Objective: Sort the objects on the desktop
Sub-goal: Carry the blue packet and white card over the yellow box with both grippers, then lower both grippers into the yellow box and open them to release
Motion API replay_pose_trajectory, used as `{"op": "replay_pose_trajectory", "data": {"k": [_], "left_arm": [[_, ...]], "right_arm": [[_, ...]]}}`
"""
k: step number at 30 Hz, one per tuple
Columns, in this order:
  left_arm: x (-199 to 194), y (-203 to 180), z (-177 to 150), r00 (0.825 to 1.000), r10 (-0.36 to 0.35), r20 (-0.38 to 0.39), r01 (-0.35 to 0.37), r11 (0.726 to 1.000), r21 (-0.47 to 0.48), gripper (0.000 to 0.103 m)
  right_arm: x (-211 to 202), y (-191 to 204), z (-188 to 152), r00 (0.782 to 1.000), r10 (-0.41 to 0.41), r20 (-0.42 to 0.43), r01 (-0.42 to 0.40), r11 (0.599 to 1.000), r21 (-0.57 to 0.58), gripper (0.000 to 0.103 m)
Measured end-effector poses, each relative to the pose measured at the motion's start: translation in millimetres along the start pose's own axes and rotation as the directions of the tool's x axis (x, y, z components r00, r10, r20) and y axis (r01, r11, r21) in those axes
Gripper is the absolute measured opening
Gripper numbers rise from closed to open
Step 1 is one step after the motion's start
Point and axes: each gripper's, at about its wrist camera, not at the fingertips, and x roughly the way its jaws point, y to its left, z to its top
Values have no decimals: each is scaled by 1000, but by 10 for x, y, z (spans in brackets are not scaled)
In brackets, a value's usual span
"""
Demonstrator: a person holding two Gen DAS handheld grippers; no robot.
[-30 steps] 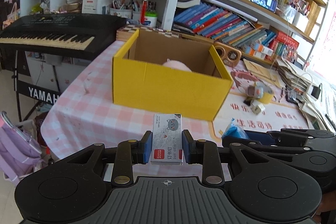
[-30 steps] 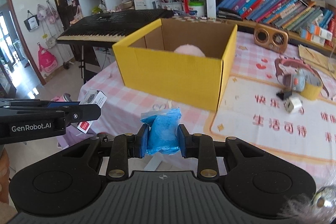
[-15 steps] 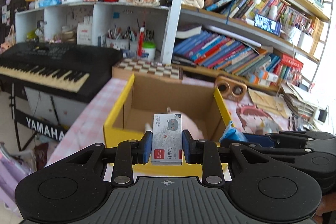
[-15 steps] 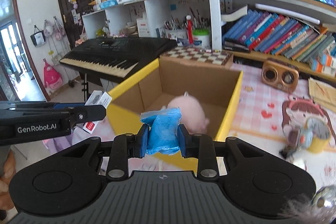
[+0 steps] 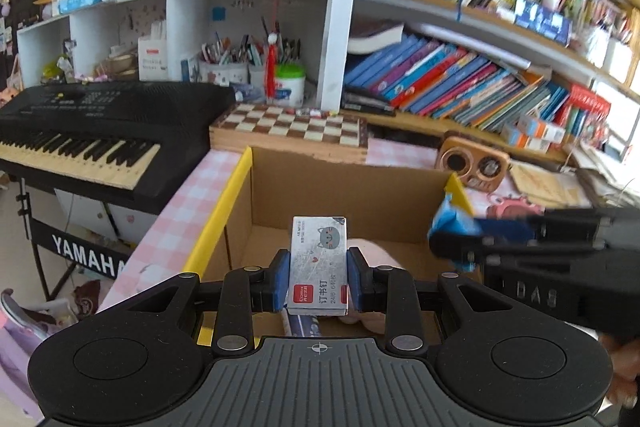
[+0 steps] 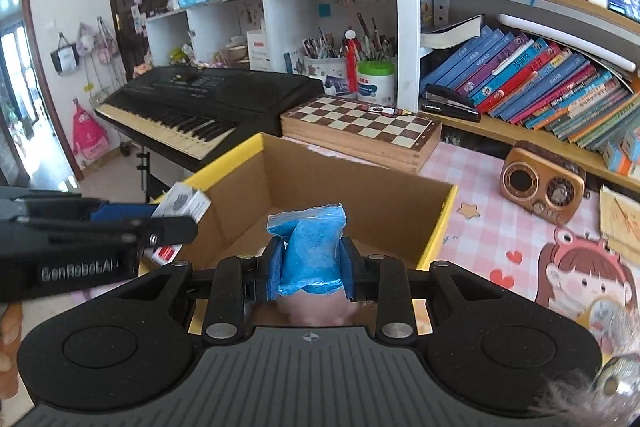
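My left gripper (image 5: 318, 281) is shut on a small white staple box (image 5: 318, 263) with a grey cat face, held over the open yellow cardboard box (image 5: 224, 211). My right gripper (image 6: 308, 273) is shut on a blue plastic packet (image 6: 310, 247), also over the yellow box (image 6: 438, 227). A pink plush toy (image 5: 374, 255) lies inside the box and shows under the packet in the right wrist view (image 6: 312, 311). Each gripper shows in the other's view: the right one (image 5: 452, 239) and the left one (image 6: 176, 223).
The box stands on a pink checked tablecloth (image 5: 176, 211). A wooden chessboard (image 6: 360, 131) lies behind it, a black Yamaha keyboard (image 5: 80, 139) to the left, a brown retro radio (image 6: 542, 187) to the right. Bookshelves (image 6: 540, 87) fill the back.
Both grippers have moved forward and up over the box, from in front of its yellow wall to above its opening. Each still holds its object.
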Motion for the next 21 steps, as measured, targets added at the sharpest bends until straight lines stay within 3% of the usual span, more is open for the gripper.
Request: {"op": "replay_pose_trajectory", "data": {"k": [5,12,21], "left_arm": [[354,2,32,995,40,-89,-38,999,21,28],[736,-22,26,968,128,-218,-111,990,92,28],[933,35,-54,942,116,-315,-96,992,77,28]], "right_arm": [[352,-78,214,999,16,-34,-17,999,-33,27],[828,-17,516,989,89,-120,-98,993,-68,27],[1424,157,585,946,144,-291,-183,977,-111,27]]}}
